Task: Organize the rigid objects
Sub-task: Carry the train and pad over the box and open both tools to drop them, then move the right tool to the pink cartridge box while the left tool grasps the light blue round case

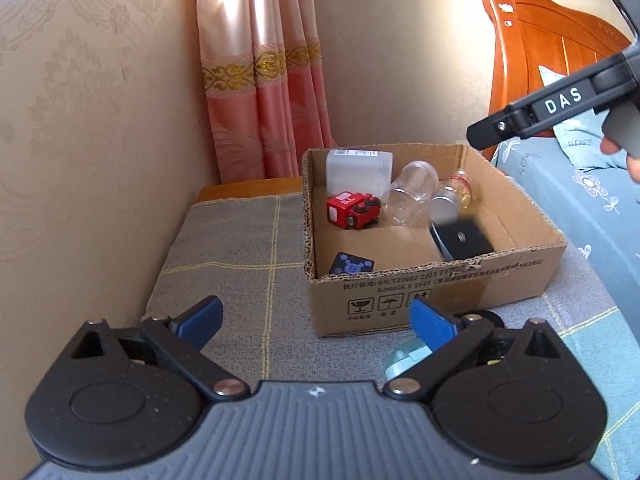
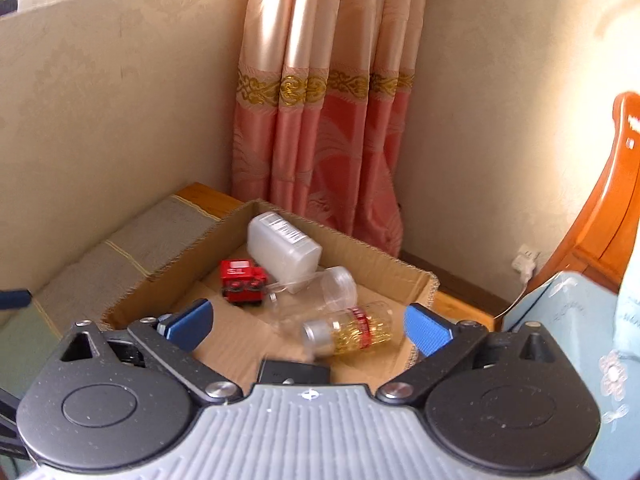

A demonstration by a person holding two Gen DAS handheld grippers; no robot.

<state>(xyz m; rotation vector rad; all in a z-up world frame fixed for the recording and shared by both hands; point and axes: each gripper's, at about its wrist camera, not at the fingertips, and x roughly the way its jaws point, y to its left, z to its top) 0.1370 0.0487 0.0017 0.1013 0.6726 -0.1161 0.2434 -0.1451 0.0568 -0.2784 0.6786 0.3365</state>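
Pale-blue disc (image 1: 404,360) half hidden behind left tongs (image 1: 316,322).

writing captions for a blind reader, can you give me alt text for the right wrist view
An open cardboard box holds a red toy truck, a white plastic container, a clear empty jar, a clear jar of gold bits lying on its side, and a black block. The right tool hangs open above it, holding nothing.
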